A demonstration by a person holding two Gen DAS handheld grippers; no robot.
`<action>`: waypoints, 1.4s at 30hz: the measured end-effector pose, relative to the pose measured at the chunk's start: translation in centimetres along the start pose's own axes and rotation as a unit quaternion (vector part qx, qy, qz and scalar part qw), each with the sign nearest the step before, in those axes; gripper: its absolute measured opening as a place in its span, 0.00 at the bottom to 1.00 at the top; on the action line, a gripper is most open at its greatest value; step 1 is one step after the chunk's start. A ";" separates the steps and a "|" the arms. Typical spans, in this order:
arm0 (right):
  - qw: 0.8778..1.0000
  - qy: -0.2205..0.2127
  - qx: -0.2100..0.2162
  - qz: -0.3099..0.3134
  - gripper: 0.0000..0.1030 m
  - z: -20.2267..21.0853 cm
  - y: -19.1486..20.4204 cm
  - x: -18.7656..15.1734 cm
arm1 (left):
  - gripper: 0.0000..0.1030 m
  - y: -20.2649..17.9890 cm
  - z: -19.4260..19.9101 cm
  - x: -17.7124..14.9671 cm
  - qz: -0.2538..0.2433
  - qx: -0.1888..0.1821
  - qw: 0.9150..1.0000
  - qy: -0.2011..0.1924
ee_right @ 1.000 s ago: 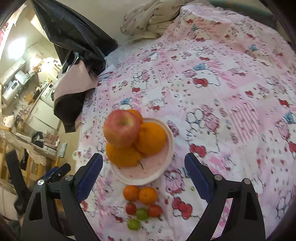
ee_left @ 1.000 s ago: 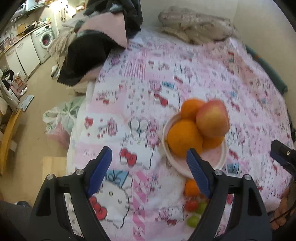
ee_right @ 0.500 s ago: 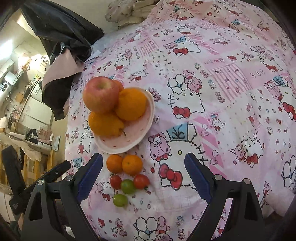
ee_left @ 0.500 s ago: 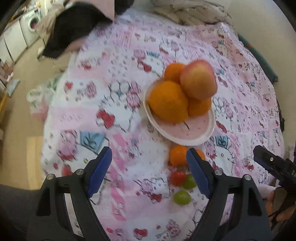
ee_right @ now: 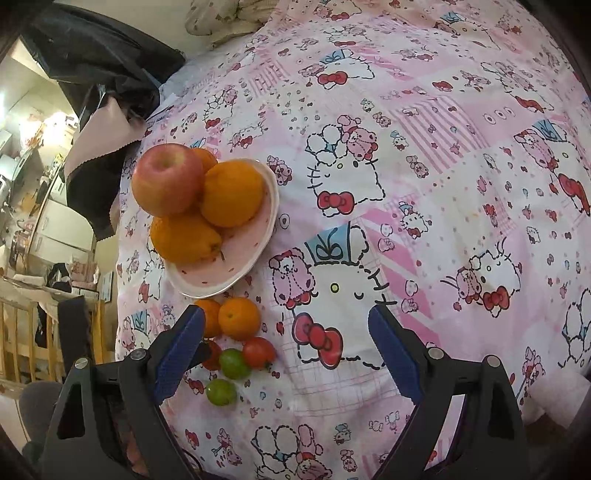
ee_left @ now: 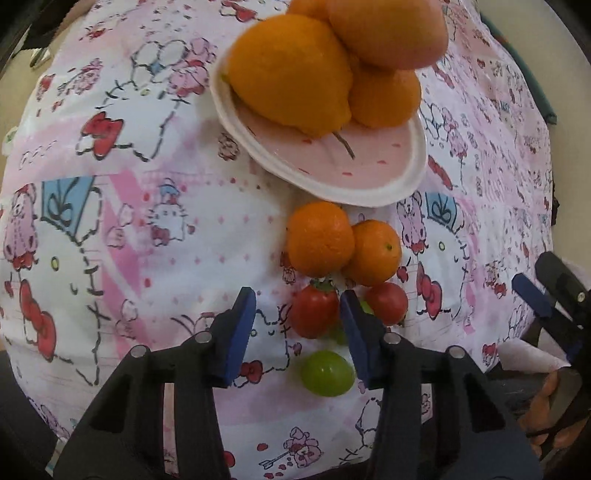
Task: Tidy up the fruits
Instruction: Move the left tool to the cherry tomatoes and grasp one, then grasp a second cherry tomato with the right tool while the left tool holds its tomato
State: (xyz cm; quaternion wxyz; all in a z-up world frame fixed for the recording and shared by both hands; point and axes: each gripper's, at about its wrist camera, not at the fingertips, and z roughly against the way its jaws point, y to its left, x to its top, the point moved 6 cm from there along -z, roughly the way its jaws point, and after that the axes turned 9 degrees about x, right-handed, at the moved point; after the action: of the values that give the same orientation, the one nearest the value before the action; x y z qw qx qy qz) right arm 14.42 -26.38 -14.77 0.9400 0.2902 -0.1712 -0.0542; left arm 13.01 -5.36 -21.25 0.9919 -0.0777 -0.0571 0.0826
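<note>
My left gripper (ee_left: 297, 323) points down over the small fruit, and its jaws are closing. A red tomato (ee_left: 313, 314) lies between them against the right pad, with a gap to the left pad. A green fruit (ee_left: 327, 373) lies just below it and a second red tomato (ee_left: 386, 302) to the right. Two small oranges (ee_left: 319, 240) touch each other above them. The pink plate (ee_left: 369, 177) holds big oranges and an apple (ee_right: 168, 184). My right gripper (ee_right: 286, 350) hangs open and holds nothing, to the right of the same small fruit (ee_right: 239, 318).
The fruit lies on a bed cover (ee_right: 406, 147) printed with pink cartoon cats. A dark garment (ee_right: 107, 110) and a crumpled blanket (ee_right: 229, 18) lie at the far end. The bed's edge drops away on the left toward a room with furniture (ee_right: 55, 229).
My left gripper has come down and tipped toward the small fruit, and its jaws have narrowed around the red tomato. The right gripper has sunk a little closer to the bed.
</note>
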 end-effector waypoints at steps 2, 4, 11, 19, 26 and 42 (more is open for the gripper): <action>1.000 0.001 0.005 -0.004 0.90 -0.1 0.0 0.1 | 0.42 0.0 -0.3 -0.2 0.003 -0.004 1.000 0.007; 1.000 0.003 0.009 -0.006 0.90 -0.3 0.2 0.2 | 0.42 0.0 -0.5 -0.2 0.005 -0.007 1.000 0.011; 1.000 0.010 0.009 0.003 0.90 -0.8 0.7 0.3 | 0.23 -0.1 -0.6 0.1 0.018 -0.050 0.998 0.026; 0.999 0.029 0.014 -0.001 0.90 -1.7 0.7 -0.3 | 0.23 0.3 2.5 -0.1 0.011 -0.062 0.998 -0.003; 0.993 0.117 0.029 -0.012 0.59 -5.4 1.1 -2.7 | 0.23 2.0 5.6 0.5 0.029 -0.045 0.998 -0.045; 0.984 0.178 -0.017 0.001 0.45 -10.5 1.7 -4.4 | 0.24 5.7 6.0 0.6 0.064 -0.021 0.997 -0.048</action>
State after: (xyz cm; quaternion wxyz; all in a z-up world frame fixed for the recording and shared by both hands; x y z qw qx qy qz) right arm 13.99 -18.55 -23.26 0.9603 0.2791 -0.0009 -0.0037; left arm 11.95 1.18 -16.25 0.9789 -0.0977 -0.1011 0.1482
